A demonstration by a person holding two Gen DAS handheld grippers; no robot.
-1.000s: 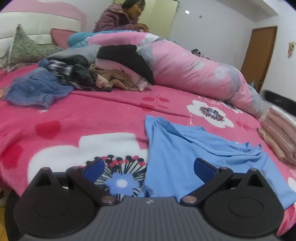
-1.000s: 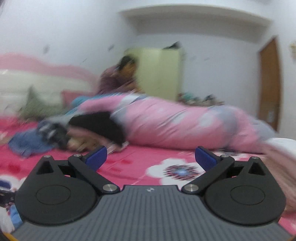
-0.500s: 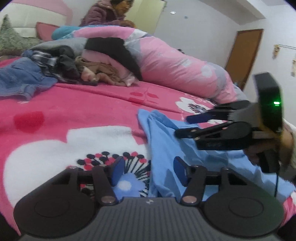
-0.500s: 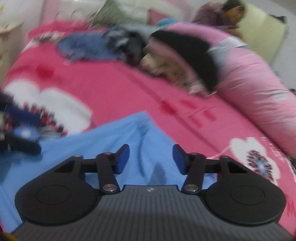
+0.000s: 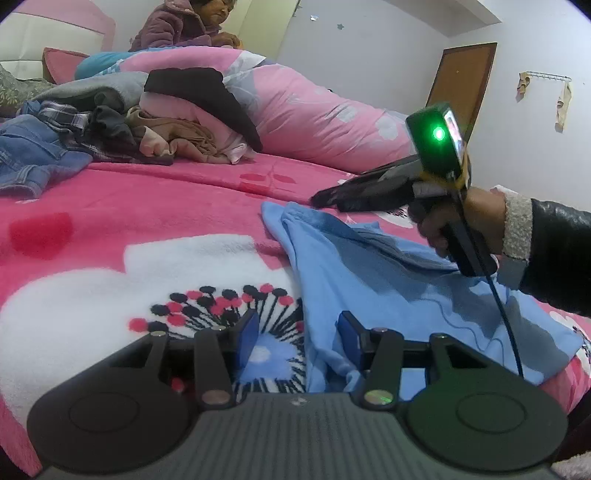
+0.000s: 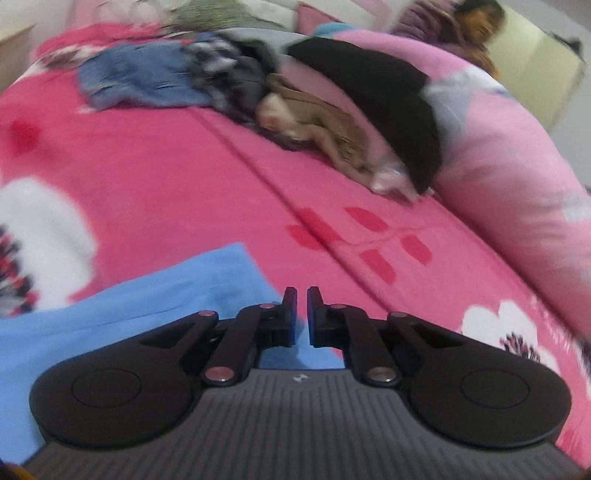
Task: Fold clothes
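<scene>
A light blue garment (image 5: 388,280) lies crumpled on the pink floral blanket (image 5: 147,206). My left gripper (image 5: 298,332) sits low at its near left edge. Its jaws are closing, with the cloth's edge between them next to the right pad, and the left pad is clear of the cloth. A hand (image 5: 461,218) holds my right gripper (image 5: 319,199) at the garment's far corner. In the right wrist view the right gripper (image 6: 301,302) is shut over the edge of the blue garment (image 6: 110,314). Whether cloth is pinched I cannot tell.
A heap of clothes (image 5: 110,122), jeans among them, lies at the back left against a rolled pink duvet (image 5: 314,110). A person (image 5: 177,26) sits behind the duvet. A brown door (image 5: 461,85) stands at the far right.
The right gripper swung in and down from the right to the garment's far corner and its jaws shut. The left gripper sank toward the near edge and its jaws narrowed.
</scene>
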